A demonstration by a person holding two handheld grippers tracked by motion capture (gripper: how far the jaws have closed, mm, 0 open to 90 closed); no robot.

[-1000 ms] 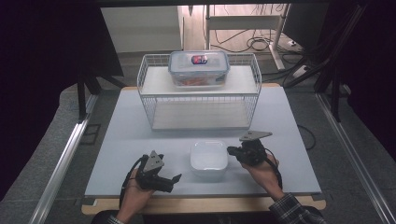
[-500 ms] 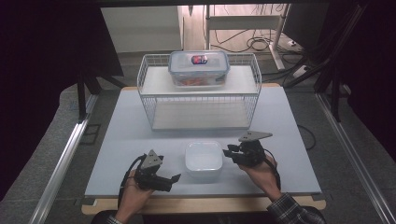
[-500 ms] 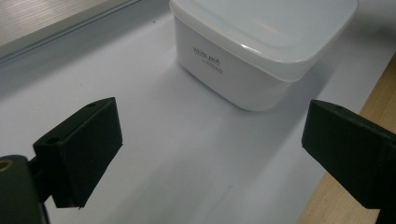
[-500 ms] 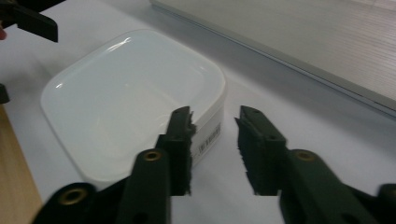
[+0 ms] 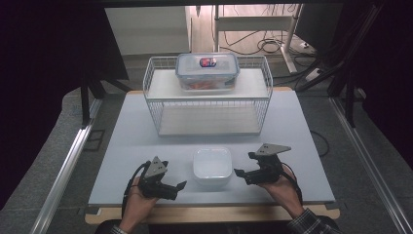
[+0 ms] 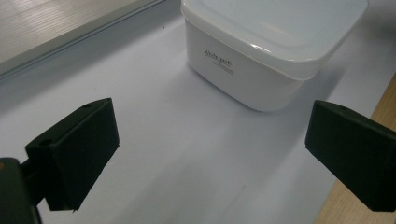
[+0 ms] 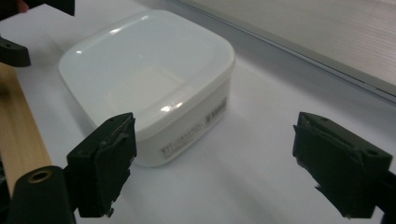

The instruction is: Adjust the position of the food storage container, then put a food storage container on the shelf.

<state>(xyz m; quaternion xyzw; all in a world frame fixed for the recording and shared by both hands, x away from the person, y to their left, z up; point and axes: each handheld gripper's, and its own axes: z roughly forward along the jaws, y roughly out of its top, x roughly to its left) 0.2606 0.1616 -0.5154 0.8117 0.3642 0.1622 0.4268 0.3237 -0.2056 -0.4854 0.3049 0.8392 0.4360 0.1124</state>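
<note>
2 grippers flank the white box (image 5: 212,167), which sits lidded at the near middle of the table (image 5: 292,126). The left gripper (image 5: 171,187) and right gripper (image 5: 242,170) both have jaws spread wide, grasping nothing. The box looks light, so I think a push from 1 side could slide it. Its contents are hidden. On the far wire rack (image 5: 160,97) stands a clear box (image 5: 207,71) holding something orange.

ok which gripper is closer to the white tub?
Left, narrowly. The left gripper is just off the white tub's near-left corner; the right gripper sits slightly farther off its right side. Both open, neither touching.
</note>
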